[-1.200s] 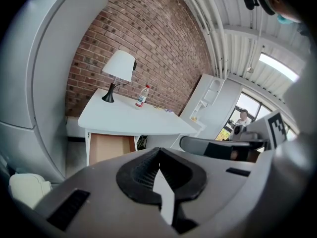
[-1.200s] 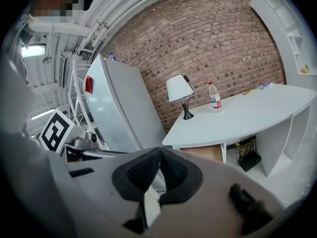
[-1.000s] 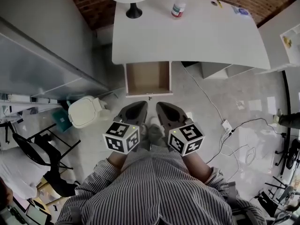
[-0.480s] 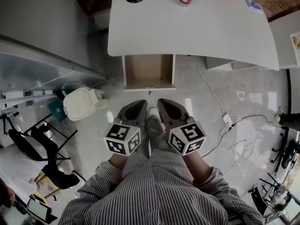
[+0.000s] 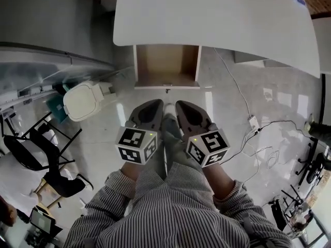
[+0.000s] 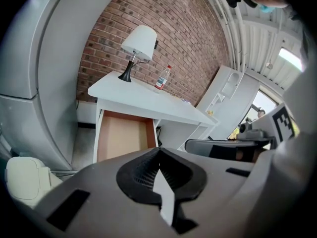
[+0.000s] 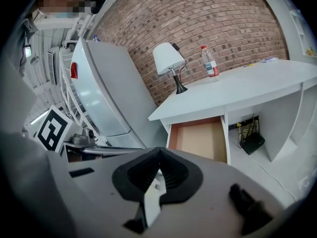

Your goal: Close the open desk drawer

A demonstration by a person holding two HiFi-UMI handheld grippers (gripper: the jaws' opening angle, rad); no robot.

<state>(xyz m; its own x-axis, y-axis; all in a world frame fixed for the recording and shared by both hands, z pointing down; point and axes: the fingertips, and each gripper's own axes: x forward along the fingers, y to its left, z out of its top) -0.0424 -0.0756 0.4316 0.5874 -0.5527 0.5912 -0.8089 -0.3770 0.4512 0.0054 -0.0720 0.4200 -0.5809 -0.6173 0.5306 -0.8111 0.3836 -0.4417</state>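
The white desk (image 5: 217, 19) stands ahead with its drawer (image 5: 166, 66) pulled out, its wood-coloured inside bare and its white front (image 5: 166, 87) facing me. The drawer (image 6: 124, 138) also shows in the left gripper view, and the drawer (image 7: 200, 139) shows in the right gripper view. My left gripper (image 5: 154, 105) and right gripper (image 5: 183, 106) are held side by side, a short way back from the drawer front, not touching it. Both are shut with nothing between the jaws, as the left gripper (image 6: 158, 151) and the right gripper (image 7: 159, 150) show in their own views.
A white lidded bin (image 5: 83, 101) stands on the floor left of the drawer. Cables and a power strip (image 5: 253, 123) lie on the floor to the right. A black chair (image 5: 36, 156) is at the left. A lamp (image 6: 138, 41) and bottle (image 6: 159, 78) stand on the desk.
The desk and drawer have come nearer and grown in the head view; lamp and bottle have slid out of its top edge. Both grippers stay shut and side by side.
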